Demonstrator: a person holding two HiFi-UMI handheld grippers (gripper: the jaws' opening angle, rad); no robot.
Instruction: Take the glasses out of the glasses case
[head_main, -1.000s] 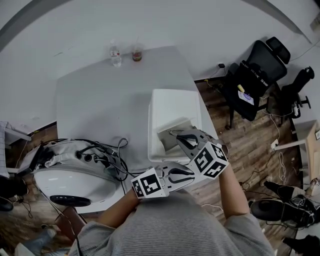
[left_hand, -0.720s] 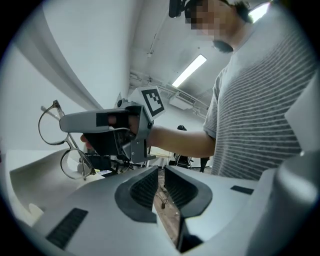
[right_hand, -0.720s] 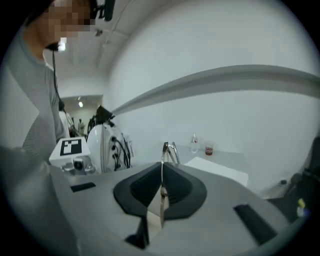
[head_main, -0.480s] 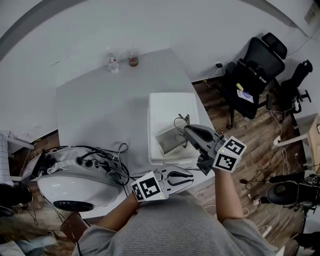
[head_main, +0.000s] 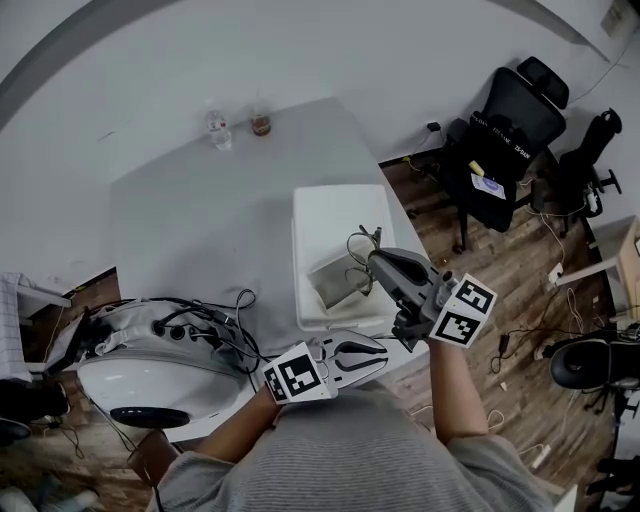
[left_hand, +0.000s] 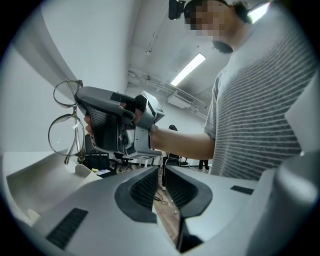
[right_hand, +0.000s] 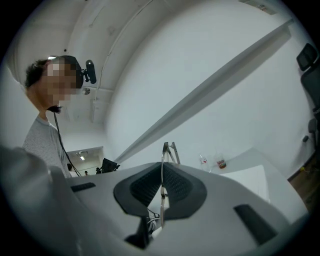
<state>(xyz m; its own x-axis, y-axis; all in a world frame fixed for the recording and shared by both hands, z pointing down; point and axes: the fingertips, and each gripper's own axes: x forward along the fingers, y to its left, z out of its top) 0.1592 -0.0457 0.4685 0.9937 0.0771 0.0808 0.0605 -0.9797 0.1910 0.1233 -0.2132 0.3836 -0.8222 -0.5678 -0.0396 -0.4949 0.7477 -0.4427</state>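
Left gripper (head_main: 352, 356) at 6 o'clock, jaws slightly apart and empty, right gripper (head_main: 376, 258) pinching glasses (head_main: 362, 243) above the open case (head_main: 335, 281) at their 7 o'clock, probably to lift them clear of it, white box (head_main: 340, 205) beyond.

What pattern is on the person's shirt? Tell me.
Thin horizontal stripes, light and dark grey, across the shirt. It shows best in the left gripper view.

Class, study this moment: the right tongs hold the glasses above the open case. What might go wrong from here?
1. The right tongs pinch only thin wire of the glasses, so they may slip or bend.
2. If dropped, they could strike the open glasses case or miss the table near its edge.
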